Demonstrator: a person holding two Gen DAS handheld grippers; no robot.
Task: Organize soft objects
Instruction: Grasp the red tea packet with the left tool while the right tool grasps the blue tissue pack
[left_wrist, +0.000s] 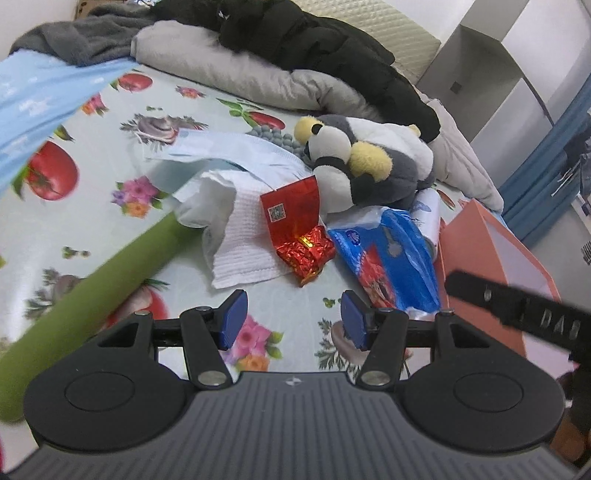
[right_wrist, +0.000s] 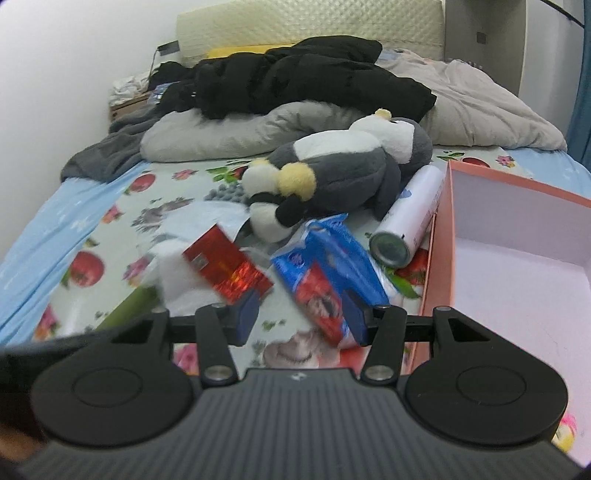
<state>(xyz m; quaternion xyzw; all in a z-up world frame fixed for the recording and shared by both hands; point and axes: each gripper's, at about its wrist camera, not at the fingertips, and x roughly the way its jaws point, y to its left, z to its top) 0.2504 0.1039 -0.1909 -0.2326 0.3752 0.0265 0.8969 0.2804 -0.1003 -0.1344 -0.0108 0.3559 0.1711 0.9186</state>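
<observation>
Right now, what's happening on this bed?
A person holds two grippers over a cluttered bed. The left gripper and right gripper are both open, holding nothing. Ahead lie a plush penguin, blue wipes pack, red foil packet and spray can. The pink box is empty.

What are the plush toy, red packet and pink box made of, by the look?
Plush toy: synthetic pile fabric, matte; fuzzy nap, soft bulging shape.
Red packet: likely metallised foil, glossy; sharp crinkles with bright glints.
Pink box: probably paperboard, matte; thin straight rigid walls, paler inside.
</observation>
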